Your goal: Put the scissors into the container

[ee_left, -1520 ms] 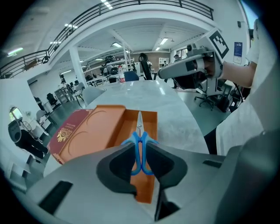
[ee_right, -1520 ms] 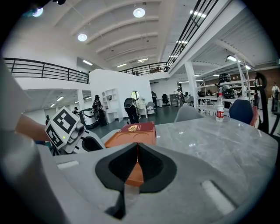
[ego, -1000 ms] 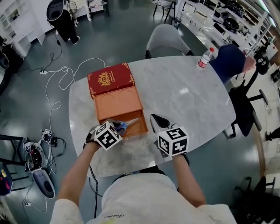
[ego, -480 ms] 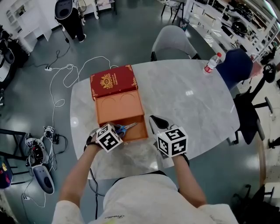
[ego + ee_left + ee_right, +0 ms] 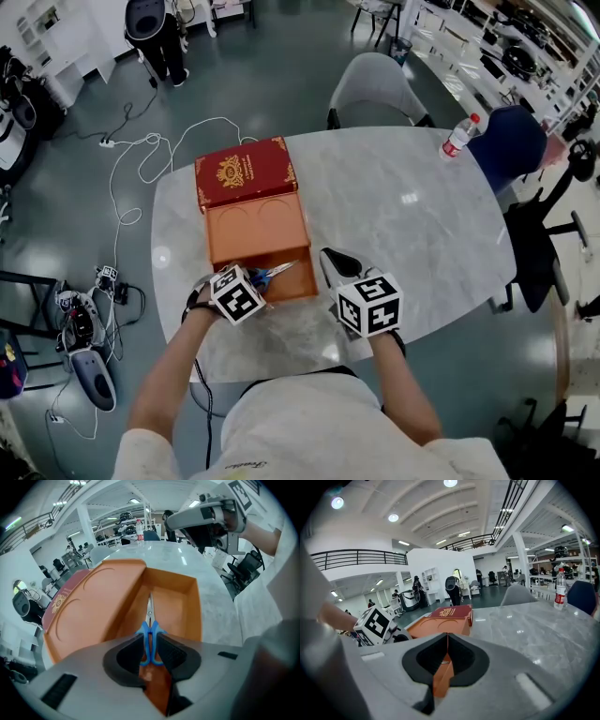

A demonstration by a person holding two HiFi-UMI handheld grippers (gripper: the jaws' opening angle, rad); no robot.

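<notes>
The container is an orange box (image 5: 253, 230) with its red lid (image 5: 244, 173) folded back, on the marble table (image 5: 403, 216). My left gripper (image 5: 258, 279) is shut on the blue handles of the scissors (image 5: 275, 273). Their blades point into the box's open front compartment. In the left gripper view the scissors (image 5: 150, 620) sit between the jaws of the left gripper (image 5: 150, 651), above the orange floor of the box (image 5: 180, 604). My right gripper (image 5: 330, 258) is just right of the box's front corner. In the right gripper view the right gripper (image 5: 447, 651) is shut, with nothing seen in it.
A water bottle (image 5: 459, 136) stands at the table's far right, beside a person in dark blue (image 5: 511, 141). A grey chair (image 5: 375, 89) is at the far side. Cables (image 5: 141, 159) lie on the floor to the left. The table's near edge is close below the grippers.
The left gripper has edged slightly toward the box with the scissors still in it. The right gripper has stayed where it was. The head view has shifted a little.
</notes>
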